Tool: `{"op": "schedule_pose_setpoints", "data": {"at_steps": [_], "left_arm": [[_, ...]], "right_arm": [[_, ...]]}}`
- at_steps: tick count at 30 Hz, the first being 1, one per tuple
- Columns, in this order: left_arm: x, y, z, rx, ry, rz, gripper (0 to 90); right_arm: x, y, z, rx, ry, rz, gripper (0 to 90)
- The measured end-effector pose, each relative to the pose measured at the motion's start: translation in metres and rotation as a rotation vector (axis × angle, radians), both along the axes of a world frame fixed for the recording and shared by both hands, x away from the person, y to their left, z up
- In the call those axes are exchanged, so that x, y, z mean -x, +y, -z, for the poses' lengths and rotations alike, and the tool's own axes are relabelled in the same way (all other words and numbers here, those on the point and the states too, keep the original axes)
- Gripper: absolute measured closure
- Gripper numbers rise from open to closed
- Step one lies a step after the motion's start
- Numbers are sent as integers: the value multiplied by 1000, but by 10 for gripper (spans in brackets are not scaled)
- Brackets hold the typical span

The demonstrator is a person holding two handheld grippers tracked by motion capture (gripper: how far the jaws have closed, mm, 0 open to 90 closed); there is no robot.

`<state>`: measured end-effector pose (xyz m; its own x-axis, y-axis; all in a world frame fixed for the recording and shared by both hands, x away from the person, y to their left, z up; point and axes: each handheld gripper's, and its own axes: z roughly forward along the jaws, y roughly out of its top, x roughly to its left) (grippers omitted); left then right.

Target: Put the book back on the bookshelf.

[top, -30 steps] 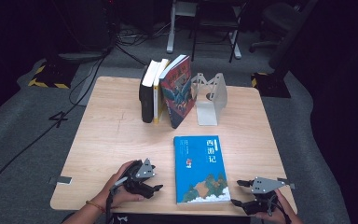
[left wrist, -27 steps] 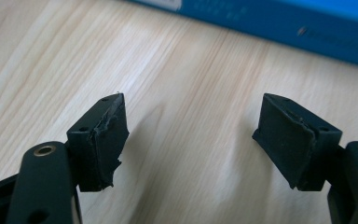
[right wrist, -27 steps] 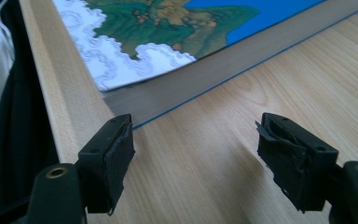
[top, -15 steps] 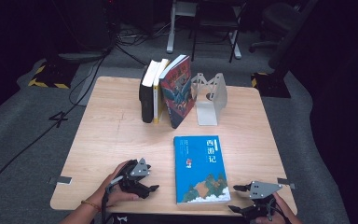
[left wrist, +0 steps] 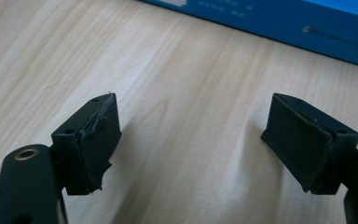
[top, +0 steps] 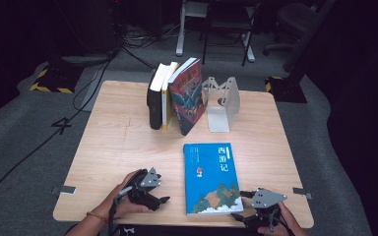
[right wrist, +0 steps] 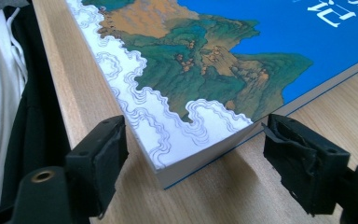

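Blue book lies flat on the bench, lower middle of the high view, cover up.

Right gripper sits at the bottom right, right at the book's near corner. In the right gripper view the corner pokes in between the jaws, which have just been opening wider; pads aren't pressing on it, gaps both sides afaict.

Left gripper is bottom left w/ a hand around it, just beside the book's left edge but apart from it. Its jaws have just been opening too and stand wide, nothing between them but bare wood, w/ the book's edge along the top of the left gripper view.

Further back, upper middle: 3 books standing up, leaning, w/ a white bookend just right of them.
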<state>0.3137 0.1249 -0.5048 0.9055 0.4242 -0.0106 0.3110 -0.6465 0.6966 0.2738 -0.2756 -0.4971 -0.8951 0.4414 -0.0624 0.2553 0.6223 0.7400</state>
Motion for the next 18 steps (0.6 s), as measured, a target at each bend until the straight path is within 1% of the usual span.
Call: {"op": "schedule_pose_setpoints", "data": {"at_steps": [1, 2, 5, 7, 8, 10, 11, 13, 14, 18], "left_arm": [[0, 0, 0, 0, 0, 0, 183], [3, -4, 0, -3, 0, 19, 183], [10, -12, 0, -7, 1, 31, 182], [12, -15, 0, -4, 0, 48, 180], [12, -15, 0, -4, 0, 48, 180], [12, -15, 0, -2, 2, 51, 179], [13, -15, 0, -3, 2, 55, 180], [16, -16, -1, -18, 6, 54, 179], [16, -16, -1, -18, 6, 54, 175], [27, -25, -2, -23, 10, 79, 164]], "right_arm": [[0, 0, 0, 0, 0, 0, 210], [0, 1, 0, 3, 0, 6, 202], [0, 5, 0, 7, -4, 15, 171], [0, 9, -2, -5, -5, 34, 162], [0, 9, -2, -5, -5, 34, 162], [-1, 12, -5, -29, -3, 48, 160], [-1, 14, -6, -33, -3, 54, 158], [-2, 14, -6, -32, -5, 56, 158], [-2, 14, -6, -32, -5, 56, 158], [-2, 12, -5, -34, -9, 43, 160]]}}
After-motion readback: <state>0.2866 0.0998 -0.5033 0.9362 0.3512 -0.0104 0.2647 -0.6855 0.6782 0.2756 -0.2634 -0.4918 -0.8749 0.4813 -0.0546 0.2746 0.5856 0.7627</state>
